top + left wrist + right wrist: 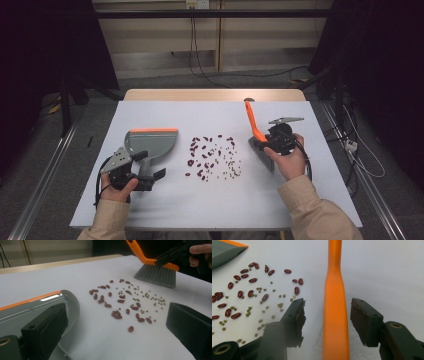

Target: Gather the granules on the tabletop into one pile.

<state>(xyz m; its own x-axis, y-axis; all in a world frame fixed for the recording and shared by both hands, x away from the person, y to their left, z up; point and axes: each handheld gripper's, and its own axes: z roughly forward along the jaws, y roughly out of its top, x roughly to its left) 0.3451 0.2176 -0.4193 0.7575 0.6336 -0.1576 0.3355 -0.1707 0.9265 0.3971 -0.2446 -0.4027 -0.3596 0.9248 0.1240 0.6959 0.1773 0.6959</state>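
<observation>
Right gripper point(325, 322): I see its jaws apart either side of the orange plastic brush handle point(334, 305), pads clear of it.
Grey-bristled brush head point(262, 152): just right of the scattered red and green beans point(212, 156), ready to sweep them left.
Left gripper point(145, 177): I can't tell how its jaws stand; it sits at the handle of the grey, orange-edged dustpan point(151, 142), whose mouth faces away from me, left of the beans.
Hands: both low at the near edge of the white table point(210, 205).

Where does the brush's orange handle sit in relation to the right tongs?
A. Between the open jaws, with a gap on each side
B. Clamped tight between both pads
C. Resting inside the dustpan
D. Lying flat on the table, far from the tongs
A: in the right gripper view the orange handle runs up between the jaws of the right tongs, and a clear gap shows on each side, so neither pad presses on it.
</observation>
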